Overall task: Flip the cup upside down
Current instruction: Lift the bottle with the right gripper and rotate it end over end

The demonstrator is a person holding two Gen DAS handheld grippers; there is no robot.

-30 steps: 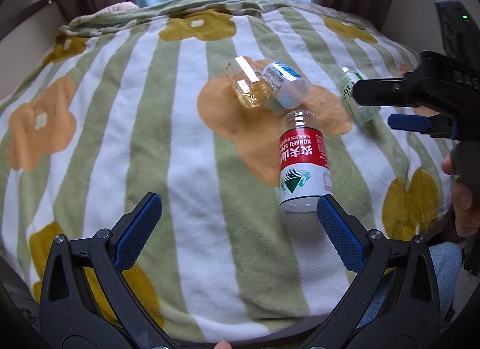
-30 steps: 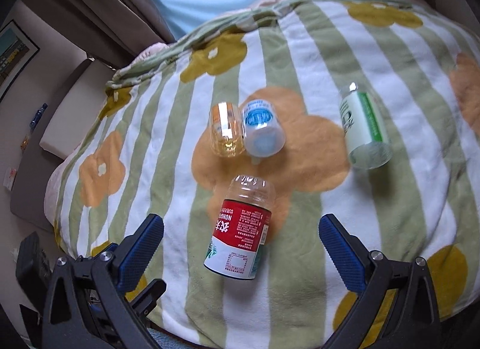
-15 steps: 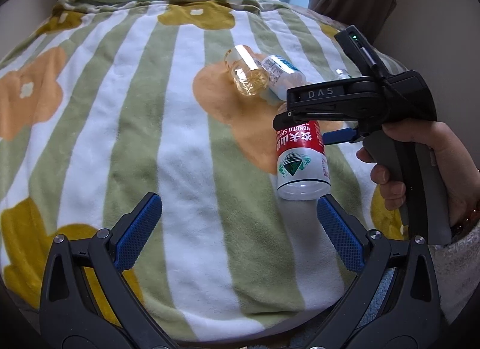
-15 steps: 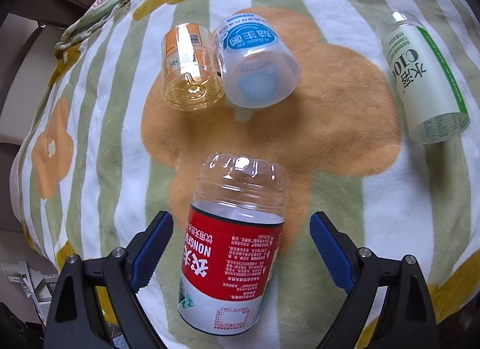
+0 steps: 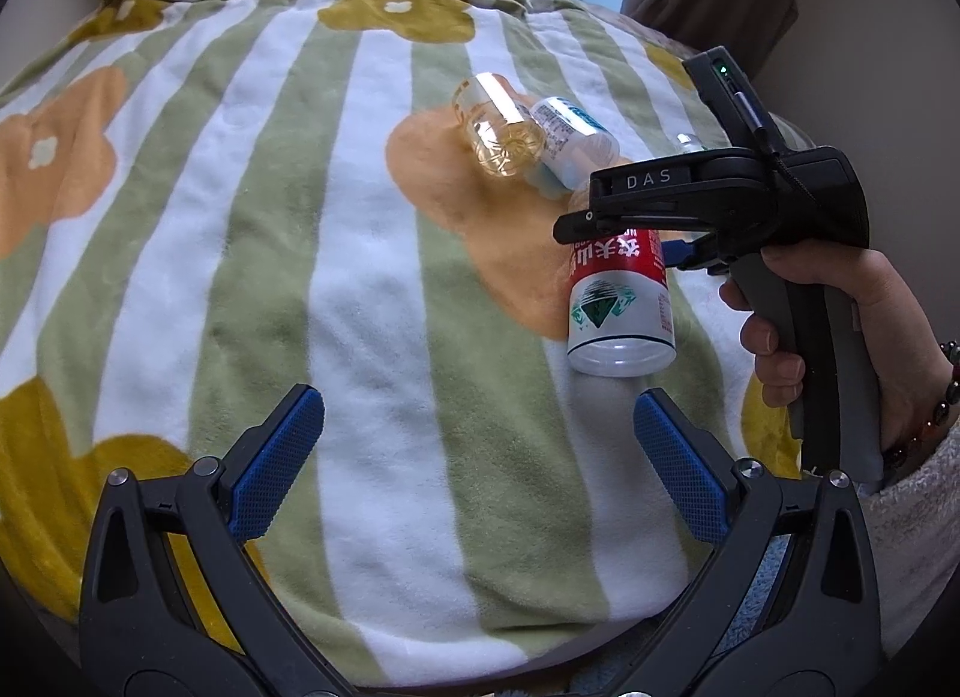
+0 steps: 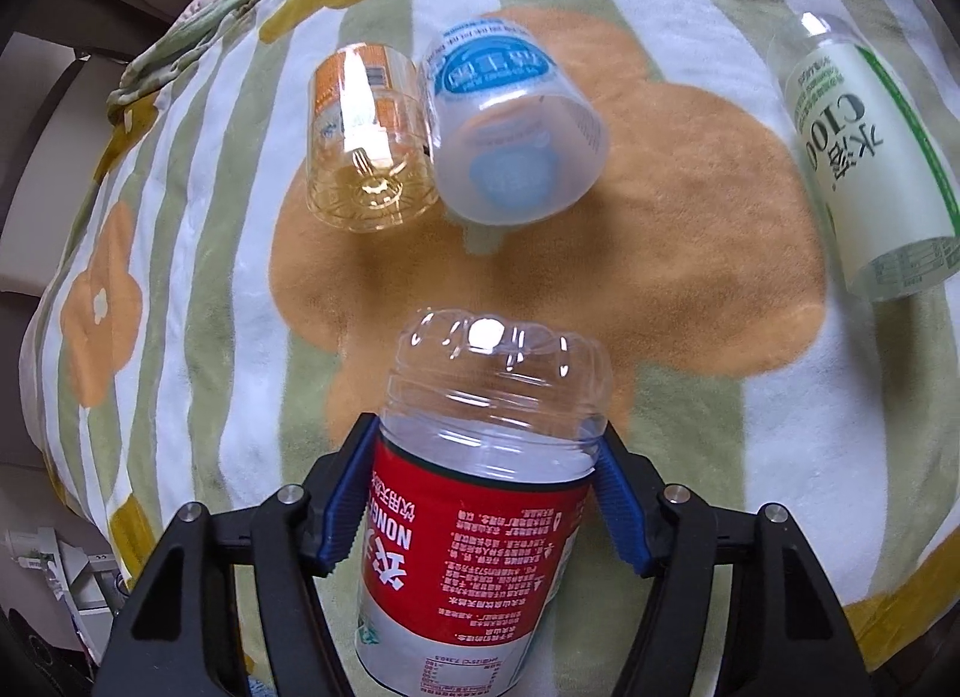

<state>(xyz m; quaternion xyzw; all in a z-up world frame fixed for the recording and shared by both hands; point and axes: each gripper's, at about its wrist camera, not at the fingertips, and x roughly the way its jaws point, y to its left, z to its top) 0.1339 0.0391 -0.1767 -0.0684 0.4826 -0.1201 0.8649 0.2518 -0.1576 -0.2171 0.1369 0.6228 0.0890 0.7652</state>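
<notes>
Four cut-off bottle cups lie on their sides on the striped blanket [image 6: 690, 229], and we have the red-labelled cup [image 6: 474, 523] between the pads of our right gripper [image 6: 486, 493], which has closed onto its clear upper band just above the label. It sits at 6 o'clock in the right wrist view, closed ribbed end pointing away to 12, open rim toward us. Our left gripper [image 5: 477, 457] hangs spread wide and empty at 6 o'clock in its own view, well apart from the cup.

To do the flip well, we judge the squeeze should stay light, since thin plastic buckles. We lift clear of the soft fabric first, then roll the wrist until the rim faces down. We set it on a flat patch away from the orange cup [image 6: 366, 139] and blue-labelled cup [image 6: 510, 121] at 11 to 12, and the green-labelled cup [image 6: 864, 163] at 2
</notes>
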